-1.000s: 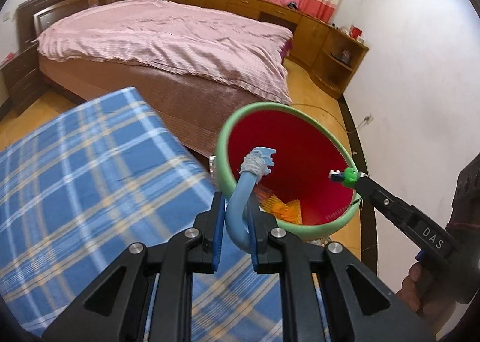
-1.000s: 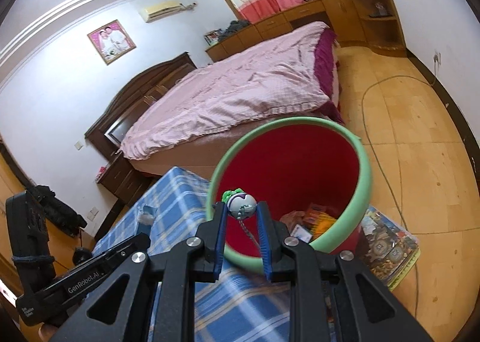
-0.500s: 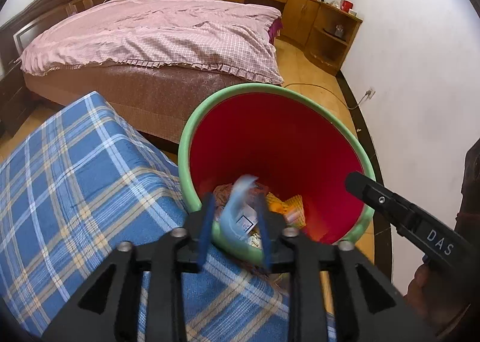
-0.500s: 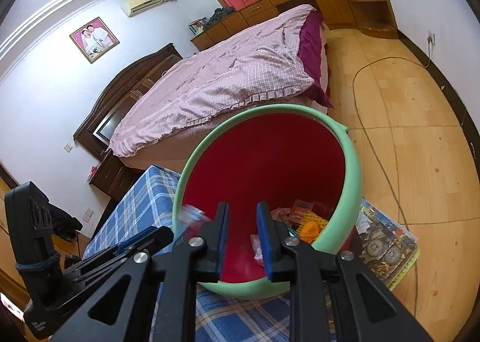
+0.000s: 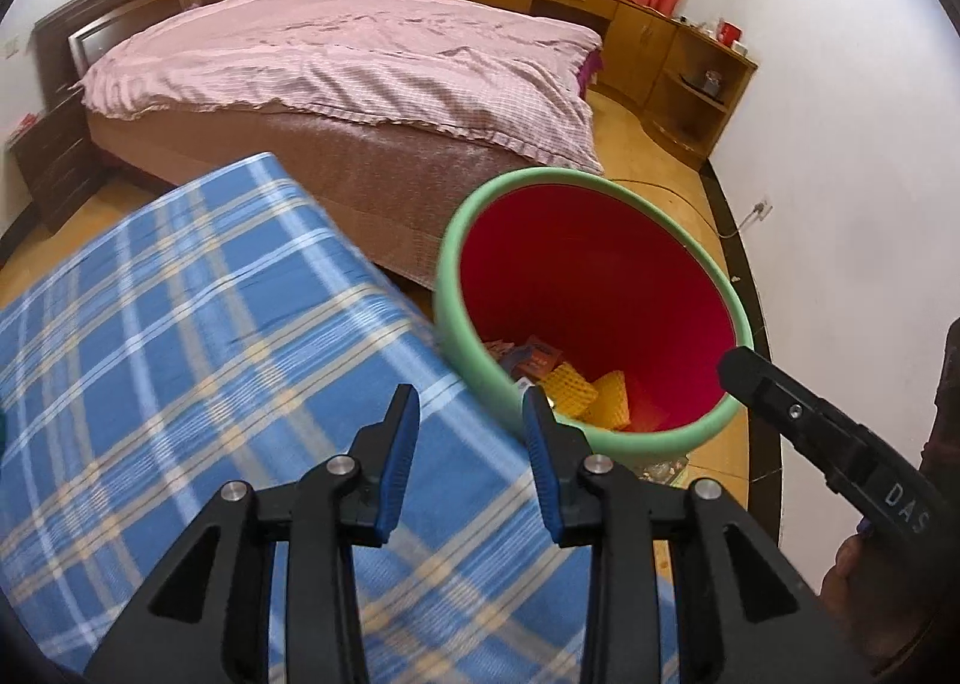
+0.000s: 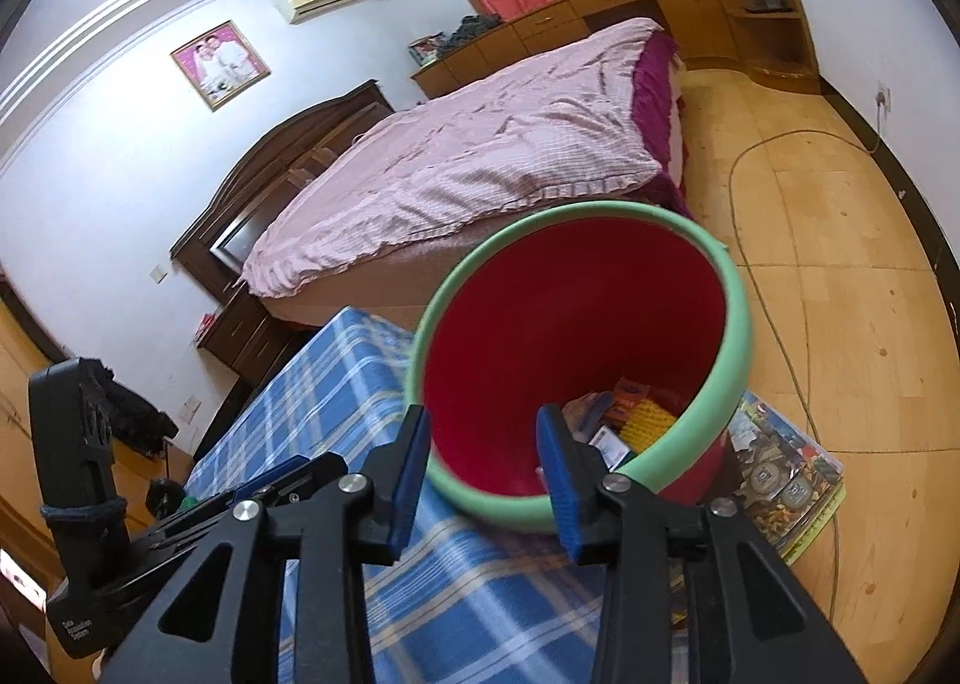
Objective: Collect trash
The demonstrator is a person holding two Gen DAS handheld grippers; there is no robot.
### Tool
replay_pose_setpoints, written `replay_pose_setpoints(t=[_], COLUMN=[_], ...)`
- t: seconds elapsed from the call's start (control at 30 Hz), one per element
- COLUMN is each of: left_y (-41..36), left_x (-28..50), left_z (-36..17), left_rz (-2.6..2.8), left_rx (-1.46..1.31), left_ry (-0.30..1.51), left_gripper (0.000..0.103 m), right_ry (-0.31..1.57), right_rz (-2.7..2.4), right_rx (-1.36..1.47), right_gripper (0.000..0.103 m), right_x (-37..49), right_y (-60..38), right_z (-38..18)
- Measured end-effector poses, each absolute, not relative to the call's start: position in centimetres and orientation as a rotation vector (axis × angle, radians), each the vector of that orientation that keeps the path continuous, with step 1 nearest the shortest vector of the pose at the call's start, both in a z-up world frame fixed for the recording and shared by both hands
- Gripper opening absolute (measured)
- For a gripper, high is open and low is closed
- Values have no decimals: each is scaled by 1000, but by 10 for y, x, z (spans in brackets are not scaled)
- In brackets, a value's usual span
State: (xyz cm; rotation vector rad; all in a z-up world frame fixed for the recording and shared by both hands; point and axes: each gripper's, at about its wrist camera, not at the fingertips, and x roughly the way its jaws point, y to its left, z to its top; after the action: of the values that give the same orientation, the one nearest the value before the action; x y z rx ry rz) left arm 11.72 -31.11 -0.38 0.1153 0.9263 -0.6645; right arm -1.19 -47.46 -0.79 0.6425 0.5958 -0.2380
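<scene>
Here, spread empty tongs (image 5: 470, 419) overhang a blue plaid cloth (image 5: 180, 336) beside the bed (image 5: 360, 60).

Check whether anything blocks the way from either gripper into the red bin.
Nothing visible does. The left gripper and right gripper, its jaws opening, are empty at the red bin, whose mouth is uncovered.
</scene>
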Motion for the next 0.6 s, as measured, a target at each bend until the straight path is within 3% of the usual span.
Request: replay_pose_setpoints(t=[0.37,0.5,0.6], left_y=[-233,-200,-177], left_x=[94,85,78], left_z=[22,31,36], left_rz=[-561,-510,-453], left_rx=[76,57,45], left_ry=[871,841,830], left_gripper=[37,46,46], right_ry=[573,578,586], right_rz=[-172,-150,-138], right_rx=[567,530,501], right_gripper=[68,79,82], right_x=[-30,-35,-38], right_y=[-409,-381,-363], right_z=[20,28,32])
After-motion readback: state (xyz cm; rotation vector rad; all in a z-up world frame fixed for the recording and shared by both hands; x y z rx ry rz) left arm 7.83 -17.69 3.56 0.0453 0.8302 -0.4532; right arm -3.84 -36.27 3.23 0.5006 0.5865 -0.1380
